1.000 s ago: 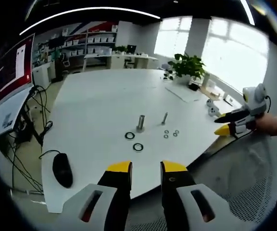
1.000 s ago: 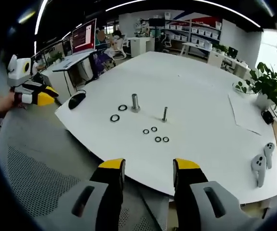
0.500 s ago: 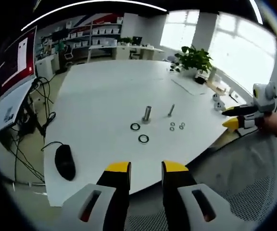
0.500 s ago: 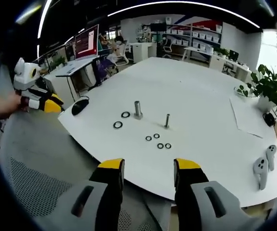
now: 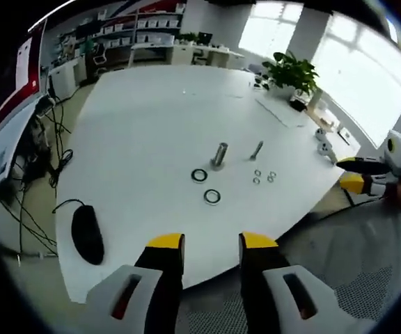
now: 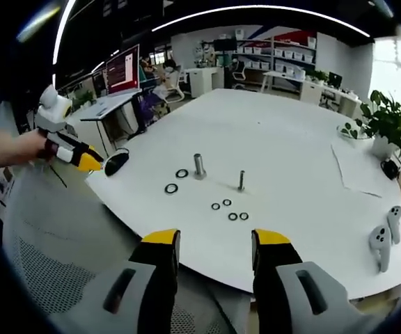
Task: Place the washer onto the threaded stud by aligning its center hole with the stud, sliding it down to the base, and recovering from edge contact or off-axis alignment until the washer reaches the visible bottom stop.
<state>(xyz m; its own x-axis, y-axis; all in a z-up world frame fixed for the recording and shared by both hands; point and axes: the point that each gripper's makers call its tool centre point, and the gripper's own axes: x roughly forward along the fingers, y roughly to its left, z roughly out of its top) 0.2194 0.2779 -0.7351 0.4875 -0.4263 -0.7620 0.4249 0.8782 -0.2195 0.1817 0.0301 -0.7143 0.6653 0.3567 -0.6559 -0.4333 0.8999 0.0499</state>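
Both grippers off the bench (image 6: 305, 139) edge, jaws apart, holding nothing: left gripper (image 5: 209, 245), right gripper (image 6: 214, 240). Thick stud (image 6: 199, 165) and thin stud (image 6: 241, 180) upright mid-bench, both bare. Two big washers (image 6: 171, 188) lie beside the thick stud, four small washers (image 6: 227, 202) near the thin one. Mouse (image 5: 87, 234) by the bench edge
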